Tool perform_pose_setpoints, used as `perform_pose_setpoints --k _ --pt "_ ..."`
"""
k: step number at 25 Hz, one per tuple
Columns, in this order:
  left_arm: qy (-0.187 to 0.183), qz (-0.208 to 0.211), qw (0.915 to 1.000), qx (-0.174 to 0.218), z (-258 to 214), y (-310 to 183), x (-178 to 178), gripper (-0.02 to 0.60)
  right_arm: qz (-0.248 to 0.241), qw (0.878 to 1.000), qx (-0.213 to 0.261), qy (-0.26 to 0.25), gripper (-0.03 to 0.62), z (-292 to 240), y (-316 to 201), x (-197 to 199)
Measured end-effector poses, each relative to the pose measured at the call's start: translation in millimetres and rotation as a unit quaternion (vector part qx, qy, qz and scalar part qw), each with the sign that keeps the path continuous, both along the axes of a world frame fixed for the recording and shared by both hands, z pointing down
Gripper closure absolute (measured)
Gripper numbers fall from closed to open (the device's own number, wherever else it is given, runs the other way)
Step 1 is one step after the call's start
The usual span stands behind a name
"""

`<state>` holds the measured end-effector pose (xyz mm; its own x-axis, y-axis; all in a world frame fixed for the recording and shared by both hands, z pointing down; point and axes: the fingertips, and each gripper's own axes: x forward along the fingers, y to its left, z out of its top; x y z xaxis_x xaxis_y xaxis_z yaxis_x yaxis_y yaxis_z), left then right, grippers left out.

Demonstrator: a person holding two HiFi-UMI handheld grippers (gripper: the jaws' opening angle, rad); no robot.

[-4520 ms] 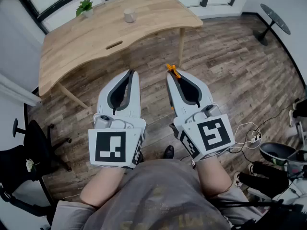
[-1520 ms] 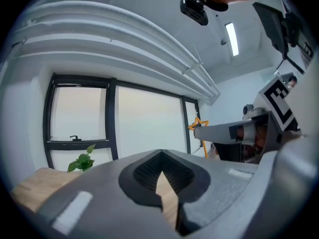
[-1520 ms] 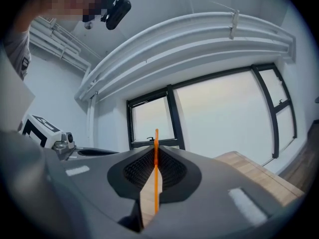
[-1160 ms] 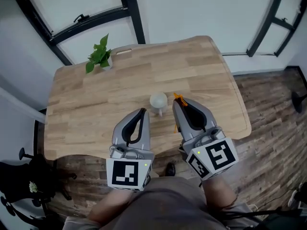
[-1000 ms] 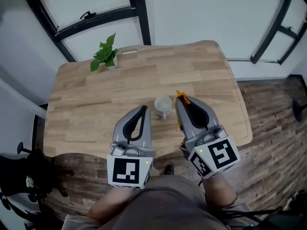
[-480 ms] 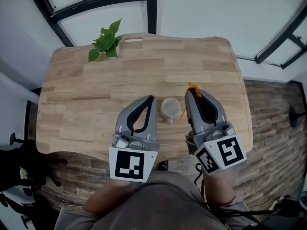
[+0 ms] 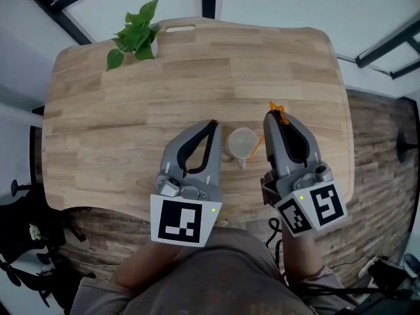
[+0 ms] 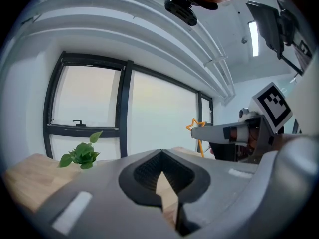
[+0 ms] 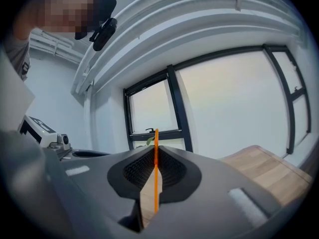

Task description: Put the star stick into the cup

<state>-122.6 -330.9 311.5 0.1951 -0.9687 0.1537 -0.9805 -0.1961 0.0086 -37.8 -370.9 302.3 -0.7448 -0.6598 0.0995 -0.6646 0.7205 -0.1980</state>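
- While the right tool (image 7: 274, 118) pinches the orange star stick (image 7: 278, 111), its star shows past the tips.
- White cup (image 7: 242, 141) stands between both tools, near the desk's (image 7: 131, 110) front edge.
- Left tool (image 7: 211, 126) is pressed together.
- Cubes (image 7: 175, 220) bear black-and-white square markers.

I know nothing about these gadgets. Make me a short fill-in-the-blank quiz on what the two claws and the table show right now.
1. The right gripper is shut on the star stick, whose colour is ____.
2. The cup stands on the table between the two ____.
3. The left gripper is shut and holds ____.
4. The plant stands near the table's far ____ corner.

Missing words: orange; grippers; nothing; left.
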Motion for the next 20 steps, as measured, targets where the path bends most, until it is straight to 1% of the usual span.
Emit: perform_pose_setpoints --k 5,10,14,20 --pt "0.01 0.002 0.9998 -0.017 18.1 -13.0 -9.7 0.581 0.001 1.0 -0.012 0.003 0.549 12.3 -14.3 -8.9" --pt "0.016 0.004 0.9995 -0.025 25.7 -24.7 -16.1 0.581 -0.011 1.0 -0.013 0.005 0.548 10.4 -23.8 -20.1" --pt "0.019 0.009 0.9993 -0.03 29.8 -30.0 -16.4 0.581 -0.011 1.0 -0.023 0.007 0.548 18.2 -27.6 -23.6" --pt "0.029 0.012 0.9989 -0.036 36.0 -36.5 -20.6 0.581 -0.019 0.999 -0.025 -0.007 0.548 9.1 -29.1 -30.3"
